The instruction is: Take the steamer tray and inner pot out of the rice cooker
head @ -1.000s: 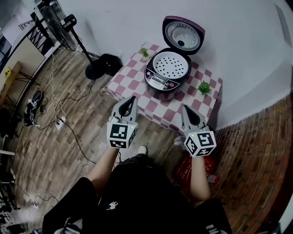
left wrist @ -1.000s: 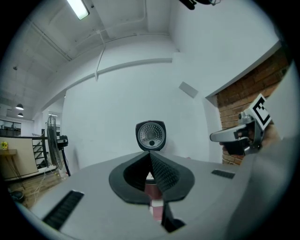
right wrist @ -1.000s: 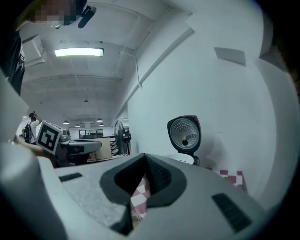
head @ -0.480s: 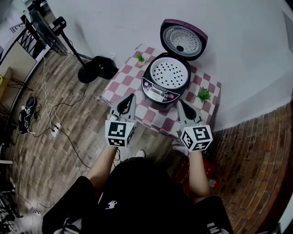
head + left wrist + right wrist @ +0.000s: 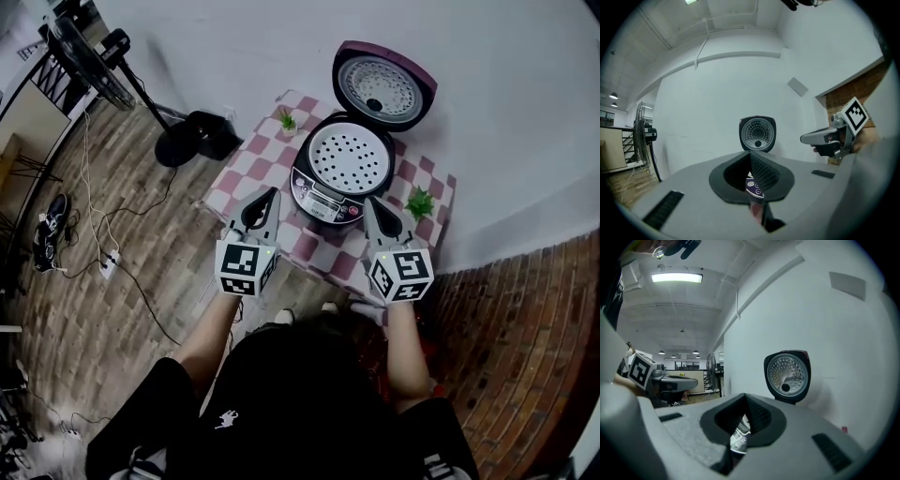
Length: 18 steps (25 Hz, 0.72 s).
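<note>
A dark purple rice cooker (image 5: 330,192) stands on a small checked table (image 5: 255,166) against the white wall, with its lid (image 5: 380,86) raised. A white perforated steamer tray (image 5: 350,159) sits in its top; the inner pot is hidden beneath it. My left gripper (image 5: 273,192) hovers at the table's front edge, left of the cooker, shut and empty. My right gripper (image 5: 367,201) is at the cooker's front right, also shut with nothing in it. The raised lid (image 5: 757,134) shows ahead in the left gripper view, and the same lid (image 5: 787,375) in the right gripper view.
Two small green plants stand on the table, one (image 5: 287,121) at the back left and one (image 5: 420,202) at the right. A fan on a round black base (image 5: 207,134) stands on the wooden floor to the left, with cables (image 5: 98,244) trailing. Brick flooring (image 5: 525,356) lies at the right.
Both grippers have moved forward toward the table, from short of its front edge to either side of the cooker's front. Their jaws stayed shut.
</note>
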Each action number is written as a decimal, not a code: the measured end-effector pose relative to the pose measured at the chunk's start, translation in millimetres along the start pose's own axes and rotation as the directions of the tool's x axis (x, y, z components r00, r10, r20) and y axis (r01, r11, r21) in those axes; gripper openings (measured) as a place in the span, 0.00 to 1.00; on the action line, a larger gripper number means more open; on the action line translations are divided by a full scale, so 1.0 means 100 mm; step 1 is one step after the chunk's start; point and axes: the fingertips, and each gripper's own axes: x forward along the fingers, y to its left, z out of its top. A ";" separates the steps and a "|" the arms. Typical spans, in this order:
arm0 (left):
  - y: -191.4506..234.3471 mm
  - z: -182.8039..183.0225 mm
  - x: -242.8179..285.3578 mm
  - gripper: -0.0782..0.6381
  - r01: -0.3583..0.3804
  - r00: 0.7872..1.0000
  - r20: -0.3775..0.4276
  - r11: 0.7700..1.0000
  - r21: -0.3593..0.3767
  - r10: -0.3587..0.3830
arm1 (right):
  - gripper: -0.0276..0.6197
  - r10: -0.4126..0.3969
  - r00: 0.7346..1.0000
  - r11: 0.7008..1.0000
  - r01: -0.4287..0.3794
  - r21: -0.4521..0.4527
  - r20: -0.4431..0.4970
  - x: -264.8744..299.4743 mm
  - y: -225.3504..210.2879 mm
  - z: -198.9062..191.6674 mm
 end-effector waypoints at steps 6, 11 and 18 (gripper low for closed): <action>-0.03 -0.05 0.17 0.11 -0.069 0.998 -0.010 0.997 -0.021 0.069 | 0.05 0.079 0.997 0.997 -0.079 -0.024 -0.026 0.26 -0.24 -0.02; -0.08 -0.08 0.39 0.11 -0.134 0.991 -0.019 0.990 -0.036 0.133 | 0.05 0.140 0.988 0.989 -0.143 -0.041 -0.063 0.46 -0.52 -0.07; -0.17 -0.16 0.66 0.11 -0.204 0.977 -0.066 0.979 -0.023 0.202 | 0.05 0.202 0.974 0.978 -0.206 -0.030 -0.106 0.69 -0.92 -0.22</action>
